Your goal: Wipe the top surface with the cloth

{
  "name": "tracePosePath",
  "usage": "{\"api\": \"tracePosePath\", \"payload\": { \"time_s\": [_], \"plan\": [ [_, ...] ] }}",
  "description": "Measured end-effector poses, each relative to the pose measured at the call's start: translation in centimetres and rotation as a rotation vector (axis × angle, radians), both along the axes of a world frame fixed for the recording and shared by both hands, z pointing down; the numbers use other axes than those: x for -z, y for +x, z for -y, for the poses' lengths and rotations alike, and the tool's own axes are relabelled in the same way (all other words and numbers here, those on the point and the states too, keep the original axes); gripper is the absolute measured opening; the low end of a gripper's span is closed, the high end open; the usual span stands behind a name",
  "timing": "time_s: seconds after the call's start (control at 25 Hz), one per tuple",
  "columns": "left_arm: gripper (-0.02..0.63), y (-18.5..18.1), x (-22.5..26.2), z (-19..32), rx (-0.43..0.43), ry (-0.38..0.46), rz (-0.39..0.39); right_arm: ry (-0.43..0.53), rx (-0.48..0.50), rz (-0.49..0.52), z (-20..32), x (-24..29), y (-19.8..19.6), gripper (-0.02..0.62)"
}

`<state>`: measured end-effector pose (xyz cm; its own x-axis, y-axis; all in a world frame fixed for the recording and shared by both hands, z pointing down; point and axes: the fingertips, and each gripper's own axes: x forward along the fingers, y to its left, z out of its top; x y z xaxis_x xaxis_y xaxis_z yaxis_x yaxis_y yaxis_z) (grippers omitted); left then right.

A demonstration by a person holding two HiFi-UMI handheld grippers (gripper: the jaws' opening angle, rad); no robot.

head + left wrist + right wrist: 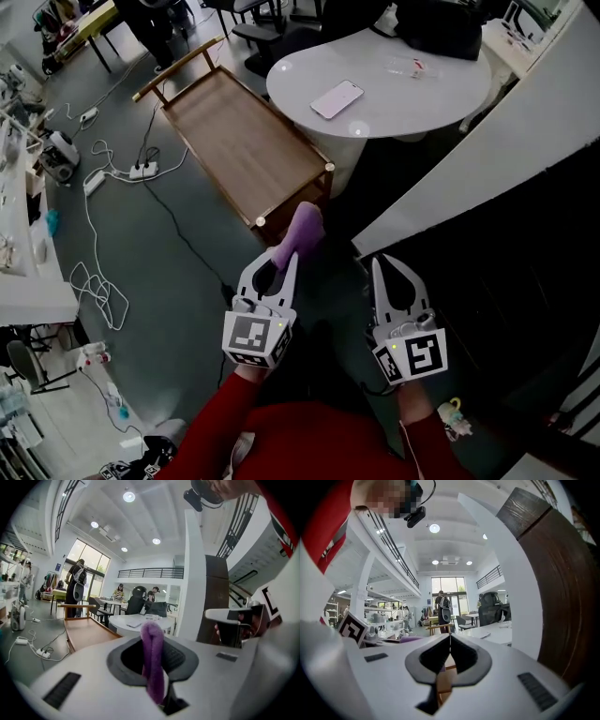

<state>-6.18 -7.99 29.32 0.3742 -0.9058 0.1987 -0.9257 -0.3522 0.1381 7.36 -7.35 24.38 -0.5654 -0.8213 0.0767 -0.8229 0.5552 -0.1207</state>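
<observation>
A purple cloth (302, 232) sticks out of my left gripper (284, 255), whose jaws are shut on it; in the left gripper view the cloth (153, 660) hangs folded between the pads. The cloth's tip hovers over the near corner of a wooden tray-top cart (239, 138), seen ahead at the left as the cart (84, 631) in the left gripper view. My right gripper (379, 264) is held beside the left one, jaws shut on nothing, tips together (450, 635).
A white oval table (412, 98) with a phone (337, 98) and a black bag (441, 26) stands behind the cart. A white and dark-wood partition (469, 178) rises at right. Cables and a power strip (141, 171) lie on the floor at left.
</observation>
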Motion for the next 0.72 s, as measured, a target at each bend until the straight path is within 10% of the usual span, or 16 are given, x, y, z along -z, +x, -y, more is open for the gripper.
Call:
{"api": "tracePosePath", "payload": {
  "time_s": [0.4,0.72],
  "plan": [
    [0.057,6.2,-2.6,10.2,-0.054,0.014,-0.059,-0.069,-0.034,-0.037,0.9,-3.7,1.6,0.012],
    [0.057,4.6,-12.7,15.0,0.167,-0.071,0.003,-0.129,-0.01,-0.027,1.4,-11.4,1.7,0.014]
  ]
}}
